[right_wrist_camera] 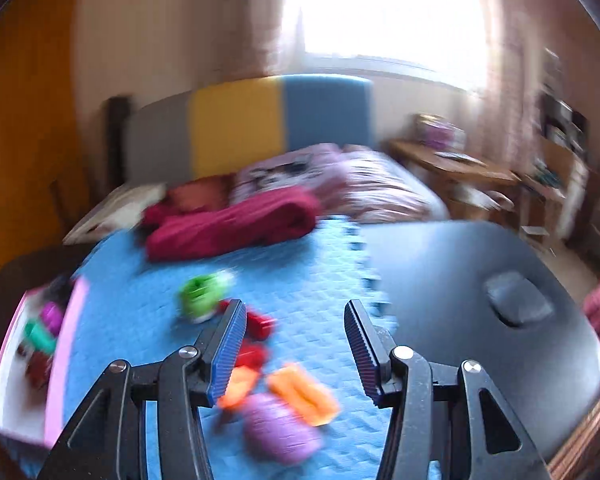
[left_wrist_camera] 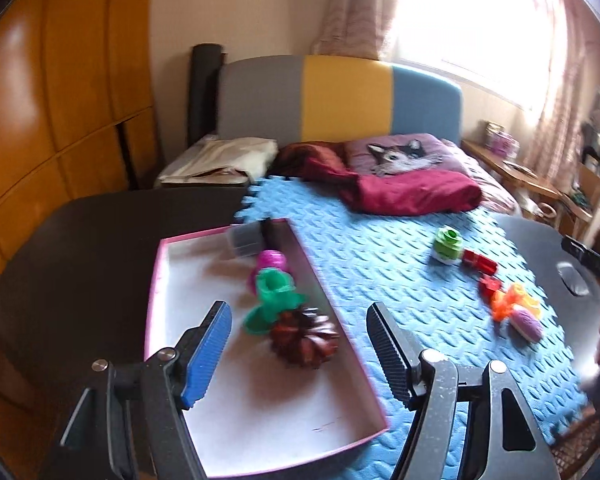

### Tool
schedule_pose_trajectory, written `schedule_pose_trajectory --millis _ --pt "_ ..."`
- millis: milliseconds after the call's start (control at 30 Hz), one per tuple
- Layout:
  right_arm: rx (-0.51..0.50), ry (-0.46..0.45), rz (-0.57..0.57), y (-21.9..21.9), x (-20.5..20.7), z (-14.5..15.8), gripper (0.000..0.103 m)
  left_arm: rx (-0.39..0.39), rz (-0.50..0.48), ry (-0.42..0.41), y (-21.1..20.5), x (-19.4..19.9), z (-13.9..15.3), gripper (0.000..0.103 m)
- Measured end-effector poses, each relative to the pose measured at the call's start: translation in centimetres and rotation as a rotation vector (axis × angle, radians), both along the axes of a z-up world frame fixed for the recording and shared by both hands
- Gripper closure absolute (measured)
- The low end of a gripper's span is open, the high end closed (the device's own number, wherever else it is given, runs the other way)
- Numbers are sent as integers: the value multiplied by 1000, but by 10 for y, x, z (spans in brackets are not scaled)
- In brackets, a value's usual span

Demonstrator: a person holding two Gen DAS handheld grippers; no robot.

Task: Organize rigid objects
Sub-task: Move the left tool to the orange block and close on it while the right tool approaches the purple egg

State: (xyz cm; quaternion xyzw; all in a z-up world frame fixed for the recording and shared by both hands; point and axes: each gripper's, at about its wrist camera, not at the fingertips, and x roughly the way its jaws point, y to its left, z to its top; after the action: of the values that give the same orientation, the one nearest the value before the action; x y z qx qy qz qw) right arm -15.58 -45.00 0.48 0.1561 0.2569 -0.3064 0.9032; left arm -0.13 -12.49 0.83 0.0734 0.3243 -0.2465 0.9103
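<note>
Pink-rimmed shallow cardboard tray on the blue foam puzzle mat holds a brown pinecone and green plastic toy; at three o'clock lie red blocks. Beyond, a bed. Left gripper and right gripper gape empty.

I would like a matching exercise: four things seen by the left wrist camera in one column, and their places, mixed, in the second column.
Things:
1. pine cone
2. green and white toy
3. dark red blanket
4. grey cylinder

Places:
A. on the blue mat, left of the red blocks
B. in the box, nearest the left gripper
C. at the box's far corner
D. on the bed beyond the mat

Pairs: 1-B, 2-A, 3-D, 4-C
</note>
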Motion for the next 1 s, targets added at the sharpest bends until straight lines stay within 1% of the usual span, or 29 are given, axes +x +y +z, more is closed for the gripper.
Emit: schedule_pose_trajectory --millis 67,100,133,167,233,300,533,733,800,1000 --pt "61 -31 -78 -21 -13 -11 49 11 -42 1 -13 -3 -2 32" --pt "101 -32 -104 -29 -15 -16 49 18 -64 0 -21 -4 -3 32" --pt "165 -44 -121 -38 -18 -20 49 26 -83 -1 -29 -6 -5 32" --pt "208 -74 -130 -45 -23 -23 49 31 -99 3 -35 -7 -7 32" --pt "242 -82 -152 -52 -25 -25 49 32 -138 27 -51 -7 -12 32" --pt "269 -88 -146 -55 -26 -28 49 32 -177 61 -70 -7 -18 32" --pt "253 -63 -96 -43 -20 -29 48 26 -316 137 -130 -9 -29 32" --pt "278 -65 -91 -46 -19 -32 48 17 -423 154 -179 -17 -32 32" --pt "286 -68 -97 -47 -20 -32 48 30 -456 165 -196 -19 -37 32" --pt "312 -59 -96 -51 -18 -36 48 51 -515 214 -234 -22 -55 32"
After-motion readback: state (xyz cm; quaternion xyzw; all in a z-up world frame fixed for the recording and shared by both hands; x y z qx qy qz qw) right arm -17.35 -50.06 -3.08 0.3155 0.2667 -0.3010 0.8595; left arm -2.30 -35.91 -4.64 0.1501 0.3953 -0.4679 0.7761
